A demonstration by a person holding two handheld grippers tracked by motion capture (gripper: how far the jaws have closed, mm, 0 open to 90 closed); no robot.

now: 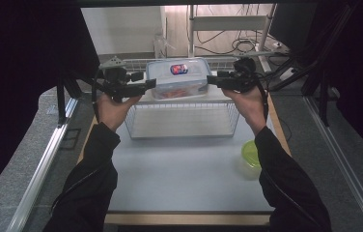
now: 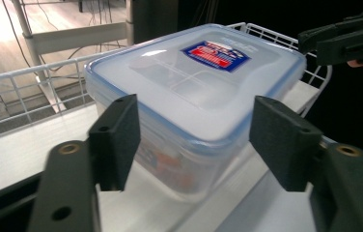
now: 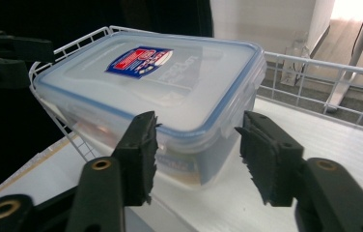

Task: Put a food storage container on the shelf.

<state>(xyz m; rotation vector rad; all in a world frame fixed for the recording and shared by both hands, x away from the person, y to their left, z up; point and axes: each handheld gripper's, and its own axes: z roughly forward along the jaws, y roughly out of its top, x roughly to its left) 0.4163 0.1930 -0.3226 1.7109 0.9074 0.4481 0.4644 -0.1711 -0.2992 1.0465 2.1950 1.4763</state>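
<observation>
white surface (image 1: 184,169) carries a wire basket (image 1: 182,126); i see my left hand-held gripper (image 1: 151,83) and right hand-held gripper (image 1: 212,79) part-open, flanking the lidded container (image 1: 178,77), gripping nothing.

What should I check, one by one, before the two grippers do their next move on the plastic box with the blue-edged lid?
1. Lid sits flat on the plastic box: ok, seated all round where it shows.
2. Box rests on the upper shelf of the wire rack: ok.
3. Left gripper lined up with the box end: ok, jaws apart, one on each side of the corner.
4. Right gripper lined up with the opposite end: ok, jaws apart around the lid edge.
5. Pads pressing on the box: not ok, gaps show.
6. Side latches locked: cannot tell.
</observation>
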